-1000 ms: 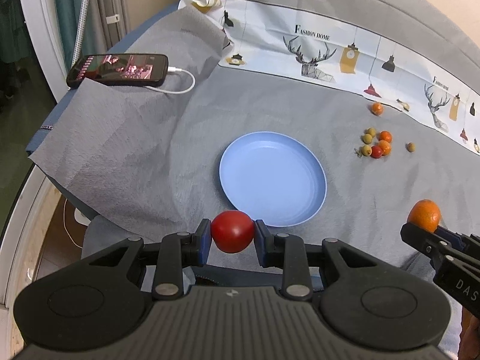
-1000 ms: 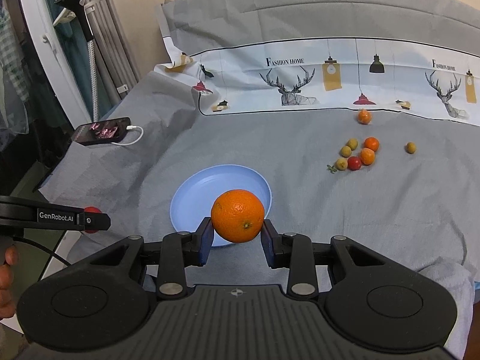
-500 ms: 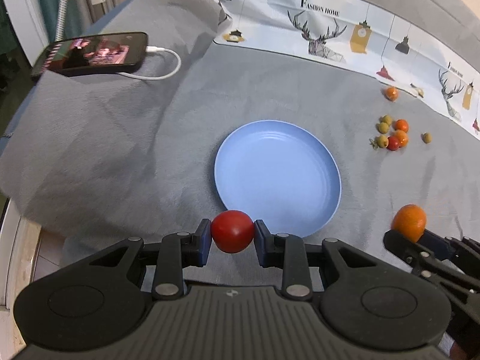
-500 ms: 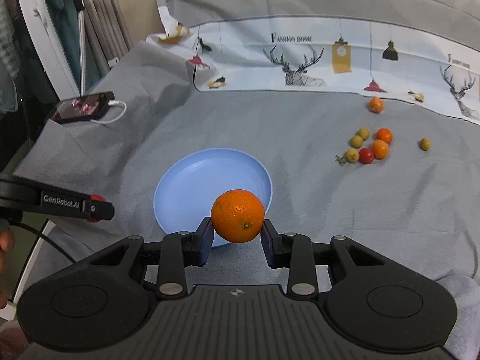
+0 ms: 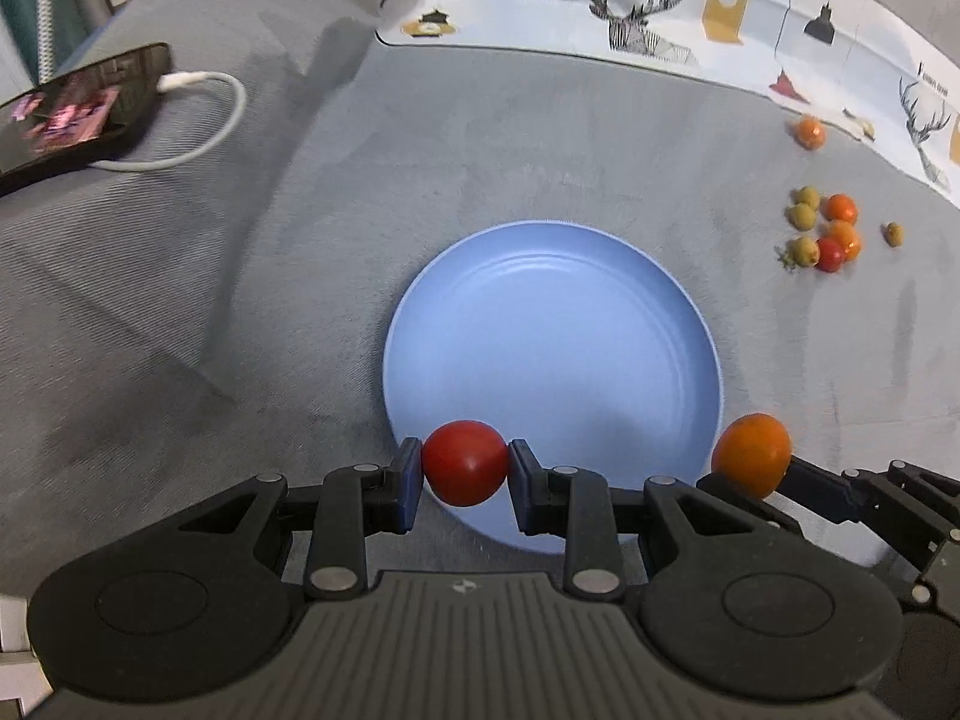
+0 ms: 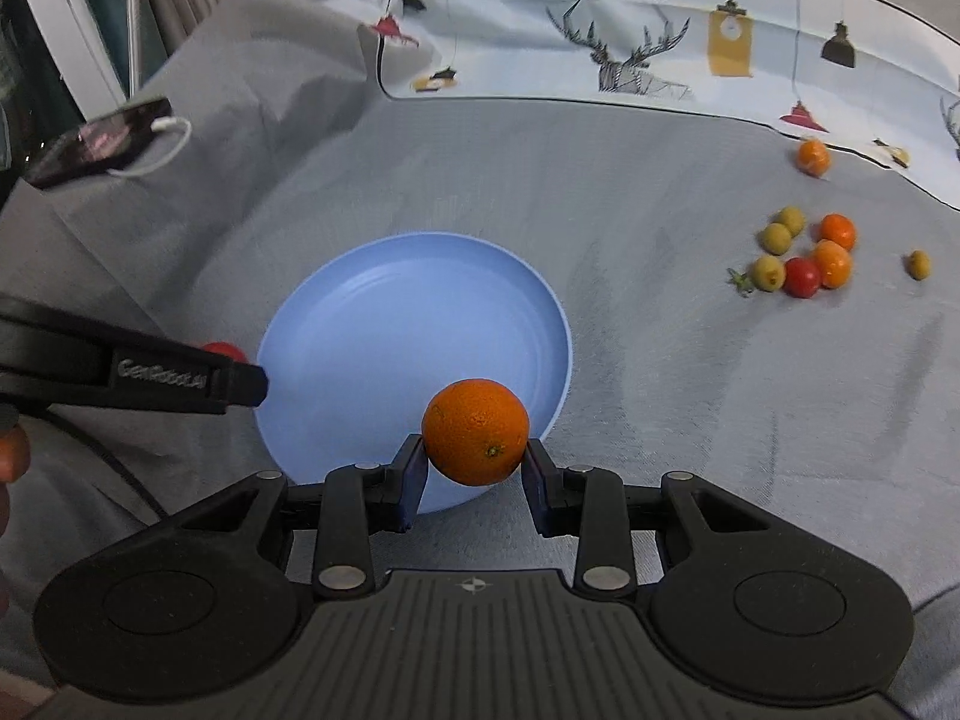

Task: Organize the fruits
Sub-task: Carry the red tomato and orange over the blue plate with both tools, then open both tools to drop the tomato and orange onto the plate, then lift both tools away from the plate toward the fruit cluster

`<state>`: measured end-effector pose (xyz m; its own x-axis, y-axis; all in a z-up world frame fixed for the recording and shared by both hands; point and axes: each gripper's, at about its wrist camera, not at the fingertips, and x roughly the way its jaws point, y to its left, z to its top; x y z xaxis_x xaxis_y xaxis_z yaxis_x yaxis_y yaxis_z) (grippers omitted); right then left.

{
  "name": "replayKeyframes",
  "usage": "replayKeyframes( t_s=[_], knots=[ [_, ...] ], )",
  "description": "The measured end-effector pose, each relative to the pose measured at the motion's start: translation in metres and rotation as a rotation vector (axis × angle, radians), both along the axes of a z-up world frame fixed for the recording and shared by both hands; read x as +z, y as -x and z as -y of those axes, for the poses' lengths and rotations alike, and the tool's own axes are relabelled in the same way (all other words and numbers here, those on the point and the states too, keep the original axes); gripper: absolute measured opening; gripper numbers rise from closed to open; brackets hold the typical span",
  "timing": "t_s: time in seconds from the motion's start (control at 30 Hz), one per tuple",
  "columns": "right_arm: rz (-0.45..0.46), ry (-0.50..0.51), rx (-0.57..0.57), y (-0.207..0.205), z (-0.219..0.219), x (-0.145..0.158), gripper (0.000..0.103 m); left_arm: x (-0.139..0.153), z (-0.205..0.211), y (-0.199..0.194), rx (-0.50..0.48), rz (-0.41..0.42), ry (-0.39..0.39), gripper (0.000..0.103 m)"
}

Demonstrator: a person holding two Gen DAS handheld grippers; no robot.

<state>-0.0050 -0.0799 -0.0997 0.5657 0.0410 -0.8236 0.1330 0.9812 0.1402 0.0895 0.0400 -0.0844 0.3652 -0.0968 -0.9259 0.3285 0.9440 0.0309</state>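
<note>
A red tomato (image 5: 464, 462) is clamped in my left gripper (image 5: 464, 483), which hangs over the near rim of the round blue plate (image 5: 558, 324). My right gripper (image 6: 475, 468) is shut on an orange (image 6: 476, 431) above the plate's (image 6: 384, 312) near right rim. From the left wrist view the orange (image 5: 751, 453) shows at the plate's right edge. In the right wrist view the left gripper's finger (image 6: 180, 381) crosses the plate's left rim, the tomato (image 6: 223, 351) peeking behind it. A cluster of small fruits (image 6: 804, 258) lies on the grey cloth to the right.
A phone (image 5: 78, 114) on a white cable (image 5: 198, 120) lies at the far left. A lone small orange (image 6: 813, 156) sits by the printed deer cloth (image 6: 630, 42) at the back. One small yellow fruit (image 6: 918, 264) lies apart. A hand (image 6: 12, 456) shows at left.
Both grippers have come forward and down toward the plate with their fruits still held. The plate now looks larger and closer, and the fruits hang over its near rim.
</note>
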Motion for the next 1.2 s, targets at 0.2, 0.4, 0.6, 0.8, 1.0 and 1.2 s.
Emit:
replayKeyframes(
  t_s=[0.2, 0.4, 0.6, 0.8, 1.0, 1.2],
  knots=[
    [-0.012, 0.021, 0.038, -0.013, -0.004, -0.010, 0.036, -0.017, 0.008, -0.016, -0.012, -0.001, -0.036, 0.033],
    [-0.013, 0.027, 0.051, -0.027, -0.007, -0.015, 0.037, -0.022, 0.006, -0.027, -0.011, -0.008, -0.030, 0.054],
    [0.020, 0.064, 0.084, -0.025, -0.008, -0.001, 0.076, -0.001, -0.004, -0.017, -0.010, 0.046, 0.031, 0.101],
    [-0.004, 0.036, 0.088, 0.012, -0.009, 0.015, 0.087, 0.013, -0.019, 0.022, -0.014, 0.077, -0.021, 0.101],
    [0.030, 0.056, 0.065, 0.049, -0.011, 0.036, 0.092, 0.038, -0.032, 0.065, 0.003, 0.136, -0.013, 0.101],
    [0.109, 0.068, 0.008, 0.077, -0.008, 0.060, 0.096, 0.062, -0.034, 0.093, 0.012, 0.195, 0.014, 0.101]
  ],
)
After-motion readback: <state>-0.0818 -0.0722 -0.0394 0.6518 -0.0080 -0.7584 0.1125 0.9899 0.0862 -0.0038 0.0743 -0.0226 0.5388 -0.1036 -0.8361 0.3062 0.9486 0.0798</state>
